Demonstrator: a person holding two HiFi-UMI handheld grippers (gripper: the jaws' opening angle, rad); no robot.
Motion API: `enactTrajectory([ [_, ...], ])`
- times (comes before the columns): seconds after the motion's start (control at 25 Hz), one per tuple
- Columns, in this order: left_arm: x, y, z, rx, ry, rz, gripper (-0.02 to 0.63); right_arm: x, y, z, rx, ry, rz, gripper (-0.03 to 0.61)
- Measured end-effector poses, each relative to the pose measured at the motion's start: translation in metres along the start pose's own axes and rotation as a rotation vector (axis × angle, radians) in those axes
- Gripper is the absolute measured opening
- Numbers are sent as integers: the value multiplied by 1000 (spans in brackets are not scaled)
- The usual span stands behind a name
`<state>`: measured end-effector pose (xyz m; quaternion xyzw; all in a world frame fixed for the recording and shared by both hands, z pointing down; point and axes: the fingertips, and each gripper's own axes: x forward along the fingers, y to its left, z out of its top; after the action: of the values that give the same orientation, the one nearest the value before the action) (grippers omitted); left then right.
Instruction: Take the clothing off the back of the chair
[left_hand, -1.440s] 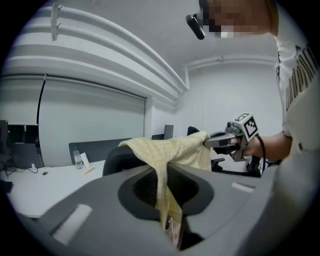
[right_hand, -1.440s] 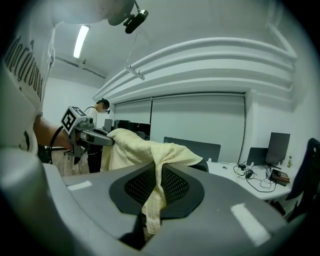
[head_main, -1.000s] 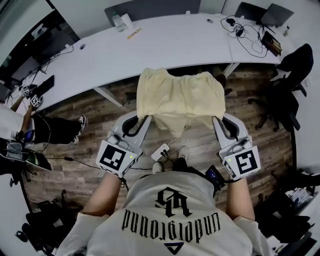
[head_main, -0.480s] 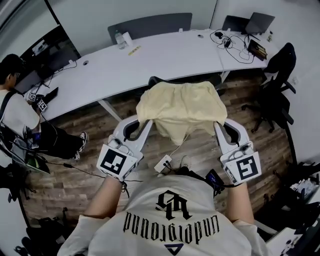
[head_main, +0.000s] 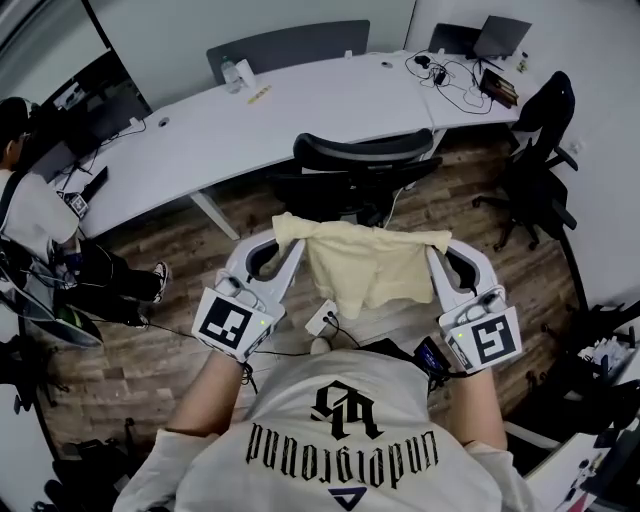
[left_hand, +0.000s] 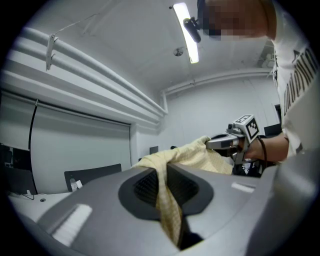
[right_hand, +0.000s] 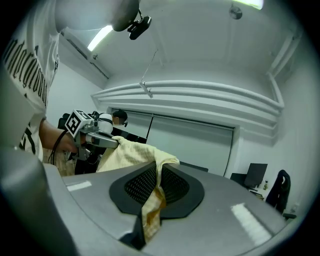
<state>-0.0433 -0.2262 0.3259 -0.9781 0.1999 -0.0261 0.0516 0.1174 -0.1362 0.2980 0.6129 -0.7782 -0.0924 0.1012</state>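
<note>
Yellow garment (head_main: 365, 262) stretched crosswise between left gripper (head_main: 284, 230) and right gripper (head_main: 437, 243), each clamped on one top corner; long axis side to side, hanging nearer than the chair back (head_main: 362, 149), apparently clear of it.

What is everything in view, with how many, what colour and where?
Pale yellow cloth garment: one, yellow, hanging between both grippers.
Black mesh office chair: one, black, beyond the garment.
Curved white desk: one, white, behind that chair.
Second black office chair: one, black, far right.
Clear plastic water bottle: one, clear, on the desk.
Open dark laptop: one, dark, desk's right end.
Another person: one, white top, far left.
Left gripper: one, grey, shut on the garment.
Right gripper: one, grey, shut on the garment.
</note>
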Motion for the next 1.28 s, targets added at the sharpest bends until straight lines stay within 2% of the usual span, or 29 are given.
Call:
enactTrajectory([
  [0.24,0,-29,11,58,-27,14,75,-33,-8,1,1,-19,-1,23],
  [0.56,16,-104,12,43,6,17,75,-98,-33,-17,29,-10,37,23],
  [0.72,18,-145,11,10,32,36,75,-134,-37,-32,53,1,63,23],
  [1.04,-10,-212,4,46,80,86,75,-195,-21,-48,73,-10,133,23],
  [1.28,-40,-239,-5,36,113,103,75,-221,5,-61,113,8,165,23],
])
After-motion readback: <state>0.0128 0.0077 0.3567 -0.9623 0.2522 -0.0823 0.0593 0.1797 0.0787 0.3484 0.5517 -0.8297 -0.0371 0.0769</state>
